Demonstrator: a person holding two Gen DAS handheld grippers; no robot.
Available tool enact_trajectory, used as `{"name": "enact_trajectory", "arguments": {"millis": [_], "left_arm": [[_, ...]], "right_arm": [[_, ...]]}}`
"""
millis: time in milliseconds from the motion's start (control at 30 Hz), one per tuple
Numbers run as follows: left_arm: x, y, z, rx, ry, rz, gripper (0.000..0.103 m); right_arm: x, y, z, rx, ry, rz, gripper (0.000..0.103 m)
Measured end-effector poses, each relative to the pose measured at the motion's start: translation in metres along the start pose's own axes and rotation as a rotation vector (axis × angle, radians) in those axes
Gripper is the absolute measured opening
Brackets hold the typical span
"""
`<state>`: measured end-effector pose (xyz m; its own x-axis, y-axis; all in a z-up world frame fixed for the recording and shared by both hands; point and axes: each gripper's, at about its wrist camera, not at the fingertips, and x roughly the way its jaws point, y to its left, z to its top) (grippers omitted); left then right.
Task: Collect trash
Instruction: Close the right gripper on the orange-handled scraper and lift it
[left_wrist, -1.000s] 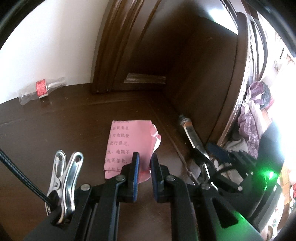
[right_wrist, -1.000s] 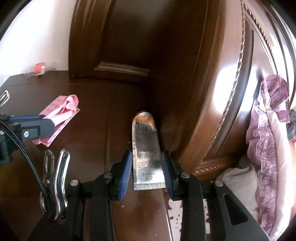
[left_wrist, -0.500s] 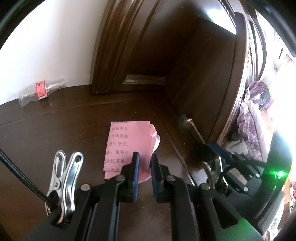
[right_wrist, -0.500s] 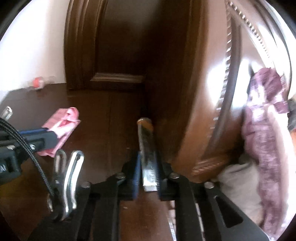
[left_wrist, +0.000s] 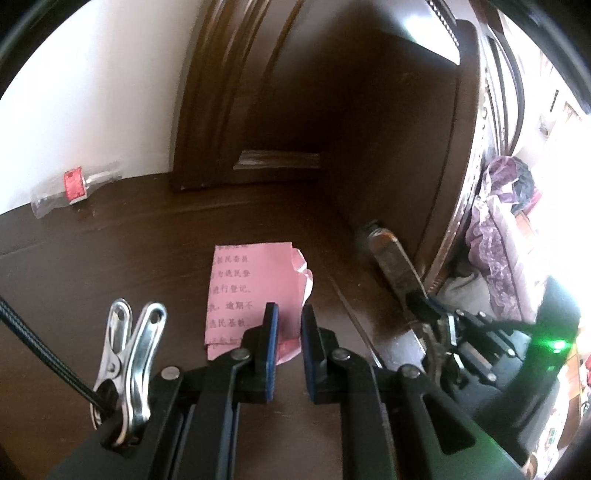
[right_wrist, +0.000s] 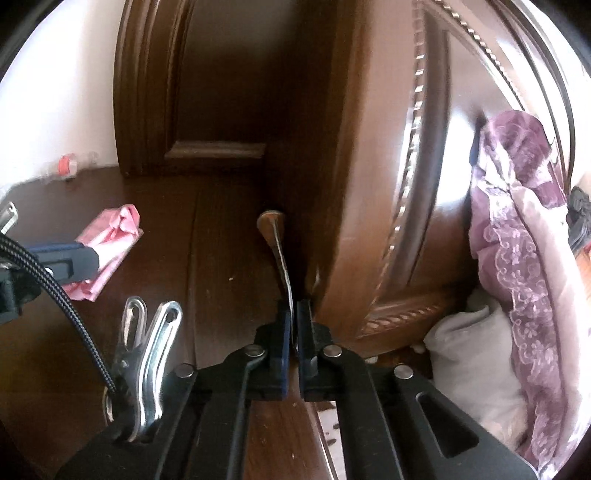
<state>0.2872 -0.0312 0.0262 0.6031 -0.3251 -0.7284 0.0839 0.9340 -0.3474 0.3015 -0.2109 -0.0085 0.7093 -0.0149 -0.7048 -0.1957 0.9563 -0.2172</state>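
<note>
My right gripper (right_wrist: 291, 314) is shut on the flat end of a squeezed metal tube (right_wrist: 275, 240), turned on edge beside the dark headboard; the tube also shows in the left wrist view (left_wrist: 391, 258). My left gripper (left_wrist: 288, 314) is nearly closed with its jaws around the near corner of a crumpled pink paper (left_wrist: 251, 291) lying on the dark wooden top. The pink paper also shows in the right wrist view (right_wrist: 114, 240). A small clear bottle with a red label (left_wrist: 74, 184) lies at the far left by the white wall.
A carved dark wooden headboard (right_wrist: 369, 184) rises close on the right of the tube. Purple and white bedding (right_wrist: 517, 258) lies beyond it. The white wall (left_wrist: 92, 92) bounds the back left. The wooden top (left_wrist: 110, 258) extends left.
My right gripper has closed on the tube and turned it from flat to on edge, lifting its near end. My left gripper stays at the pink paper's corner.
</note>
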Motion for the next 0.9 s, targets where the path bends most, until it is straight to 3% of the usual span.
{"name": "enact_trajectory", "arguments": {"millis": [400, 567, 900], "left_arm": [[-0.009, -0.010, -0.009, 0.024, -0.007, -0.020, 0.012], [-0.041, -0.008, -0.018, 0.006, -0.057, -0.036, 0.011], [-0.101, -0.021, -0.046, 0.068, -0.116, -0.038, 0.011]], "right_arm": [[-0.060, -0.001, -0.028, 0.066, -0.060, 0.111, 0.002], [-0.084, -0.006, -0.045, 0.098, -0.072, 0.164, 0.002], [-0.137, -0.005, -0.079, 0.136, -0.112, 0.223, 0.002]]}}
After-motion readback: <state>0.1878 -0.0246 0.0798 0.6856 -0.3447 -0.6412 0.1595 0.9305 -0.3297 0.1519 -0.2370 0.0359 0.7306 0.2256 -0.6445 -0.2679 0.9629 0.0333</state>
